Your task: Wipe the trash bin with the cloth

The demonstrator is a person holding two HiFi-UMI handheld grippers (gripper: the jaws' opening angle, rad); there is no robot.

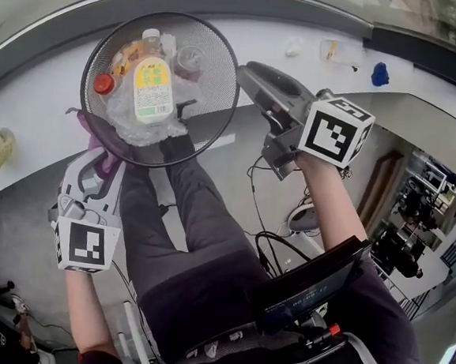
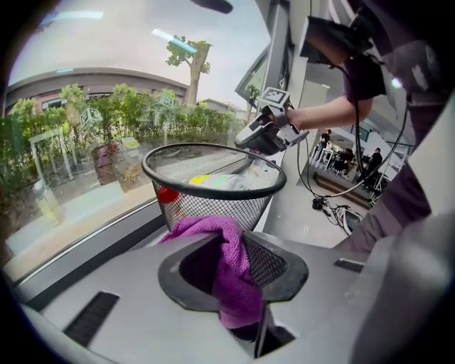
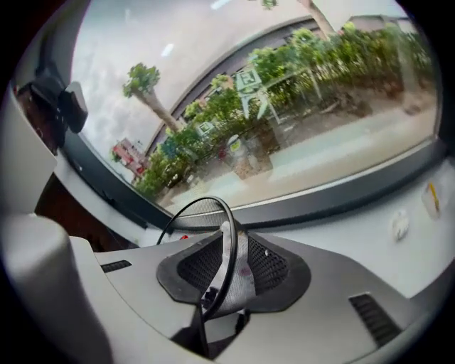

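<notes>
Head view: from above, steeply down, bin (image 1: 217, 81) at 11 o'clock. Gripper views: along own jaws, close against same bin, from different sides.

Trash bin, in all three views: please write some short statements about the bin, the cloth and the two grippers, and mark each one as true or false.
1. The left gripper holds a purple cloth in its jaws. True.
2. The mesh trash bin is empty. False: a bottle with a yellow-green label lies in it, among other rubbish.
3. The bin's rim passes between the jaws of the right gripper. True.
4. The cloth lies inside the bin. False: it is outside, at the bin's outer wall.
5. A red cap shows inside the bin. True.
</notes>
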